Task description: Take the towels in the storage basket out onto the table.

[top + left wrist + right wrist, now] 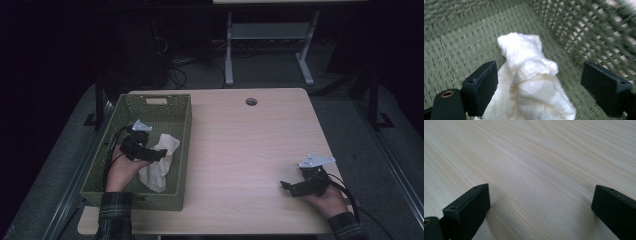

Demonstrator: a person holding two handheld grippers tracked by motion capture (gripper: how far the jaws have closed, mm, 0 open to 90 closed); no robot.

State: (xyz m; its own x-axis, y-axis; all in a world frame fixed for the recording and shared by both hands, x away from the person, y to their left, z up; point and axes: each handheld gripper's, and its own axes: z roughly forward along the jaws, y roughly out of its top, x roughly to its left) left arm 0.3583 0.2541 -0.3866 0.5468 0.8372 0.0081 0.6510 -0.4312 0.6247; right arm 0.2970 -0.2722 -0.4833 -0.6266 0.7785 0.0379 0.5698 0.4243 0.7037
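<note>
A crumpled white cloth (161,160) lies on the floor of the green woven basket (182,150) at the table's left. My left gripper (161,153) is inside the basket, right over the cloth. In the left gripper view its jaws stand wide apart, and the cloth (531,82) bulges up between them, touching the left jaw. The left gripper (539,85) is open. My right gripper (286,186) rests low over the table near its front right corner. The right gripper (540,202) is open with nothing but bare wood (536,165) between its jaws.
The basket wall (594,32) rises close on the right of the left gripper. A round cable hole (251,101) sits near the table's far edge. Beyond the table stand the white legs of another desk (229,50), with cables on the floor.
</note>
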